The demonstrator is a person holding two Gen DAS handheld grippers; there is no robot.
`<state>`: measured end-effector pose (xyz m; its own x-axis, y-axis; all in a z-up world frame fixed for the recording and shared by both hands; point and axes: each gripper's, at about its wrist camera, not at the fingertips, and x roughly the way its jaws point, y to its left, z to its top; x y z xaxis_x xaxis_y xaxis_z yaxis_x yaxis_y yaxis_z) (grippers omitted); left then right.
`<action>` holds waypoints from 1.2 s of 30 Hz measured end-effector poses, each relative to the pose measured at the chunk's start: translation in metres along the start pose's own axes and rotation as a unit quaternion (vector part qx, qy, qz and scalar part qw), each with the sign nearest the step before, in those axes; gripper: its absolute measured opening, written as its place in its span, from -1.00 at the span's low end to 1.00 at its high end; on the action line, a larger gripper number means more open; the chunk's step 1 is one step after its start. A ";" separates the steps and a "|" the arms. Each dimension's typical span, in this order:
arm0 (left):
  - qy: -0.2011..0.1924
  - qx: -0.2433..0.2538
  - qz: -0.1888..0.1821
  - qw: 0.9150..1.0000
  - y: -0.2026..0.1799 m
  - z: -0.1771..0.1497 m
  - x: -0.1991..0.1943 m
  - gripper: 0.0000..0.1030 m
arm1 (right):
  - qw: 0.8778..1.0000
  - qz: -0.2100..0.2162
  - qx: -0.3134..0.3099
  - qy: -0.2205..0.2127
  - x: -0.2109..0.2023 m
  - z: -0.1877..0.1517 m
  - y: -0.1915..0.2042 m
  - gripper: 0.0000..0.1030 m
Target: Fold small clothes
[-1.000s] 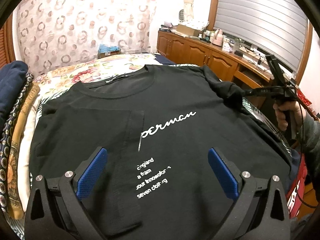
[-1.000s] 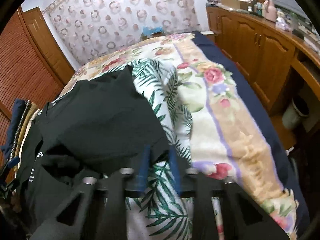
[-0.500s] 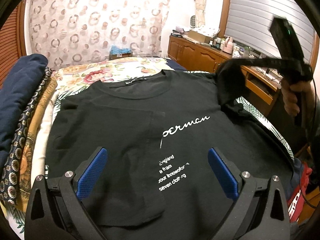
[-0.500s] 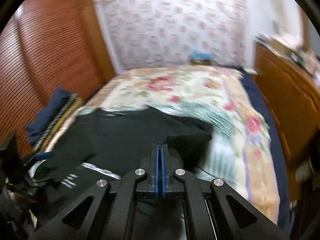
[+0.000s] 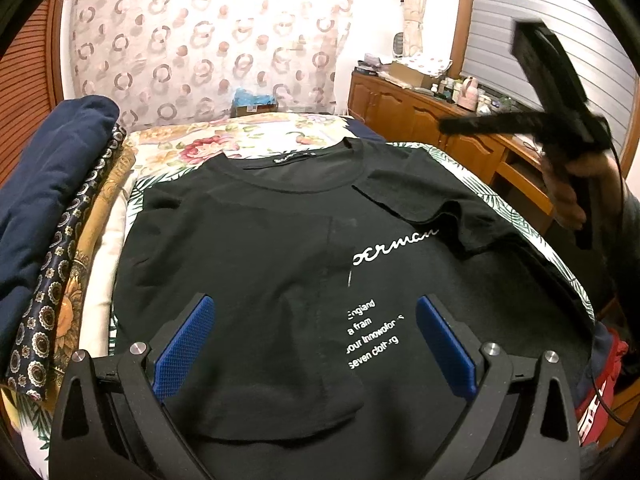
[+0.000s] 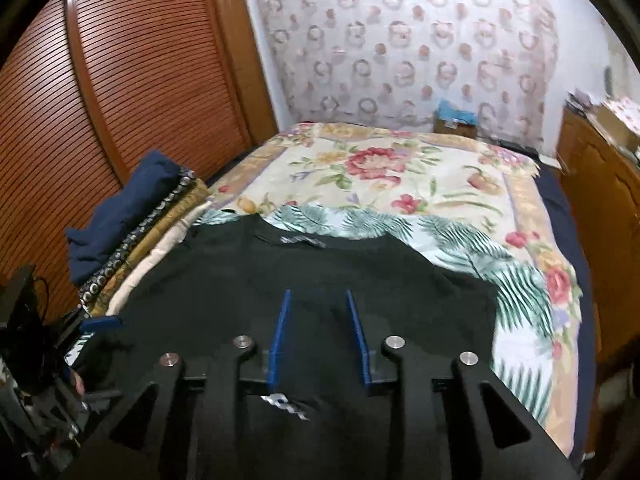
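Observation:
A black T-shirt point(image 5: 280, 248) with white lettering lies flat on the bed, its left side folded in. Its right sleeve point(image 5: 424, 204) is folded inward and lies across the chest. My left gripper point(image 5: 312, 344) hovers wide open over the lower part of the shirt, with nothing between its blue pads. In the left wrist view my right gripper point(image 5: 452, 125), held in a hand, hangs in the air above the shirt's right shoulder. In the right wrist view the right gripper point(image 6: 318, 312) has its jaws opening, a gap between the blue pads and no cloth in it, above the T-shirt point(image 6: 320, 280).
A stack of folded clothes point(image 5: 52, 216), navy on top, lies on the left side of the floral bedspread point(image 6: 400, 176). Wooden cabinets point(image 5: 416, 120) with clutter line the right wall. A louvred wooden door point(image 6: 120, 80) stands to the left. A red item point(image 5: 600, 392) sits by the bed's right edge.
The right gripper carried the right sleeve up and inward over the shirt, then let it go; the sleeve now lies across the chest. The right gripper rose clear. The left gripper stayed open.

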<state>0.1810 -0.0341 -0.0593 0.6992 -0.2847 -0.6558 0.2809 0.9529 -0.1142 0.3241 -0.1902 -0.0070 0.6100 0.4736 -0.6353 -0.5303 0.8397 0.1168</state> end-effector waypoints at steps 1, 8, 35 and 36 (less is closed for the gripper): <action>0.000 -0.001 0.001 1.000 0.001 0.000 0.000 0.97 | 1.000 -0.005 0.001 0.006 -0.003 -0.009 -0.002 -0.42; -0.003 -0.009 0.008 1.000 0.007 0.001 0.002 0.97 | 0.998 -0.035 -0.001 0.054 -0.008 -0.043 0.009 -0.42; -0.018 -0.029 0.081 0.996 0.047 0.010 -0.009 0.97 | 0.992 -0.011 -0.074 0.104 0.015 -0.065 0.062 -0.83; -0.019 -0.028 0.083 0.996 0.049 0.011 -0.009 0.97 | 0.992 -0.008 -0.071 0.103 0.013 -0.066 0.061 -0.82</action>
<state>0.1963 0.0140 -0.0508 0.7575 -0.1253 -0.6407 0.1232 0.9912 -0.0482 0.2610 -0.1505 -0.0579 0.4943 0.3833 -0.7802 -0.6075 0.7943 0.0054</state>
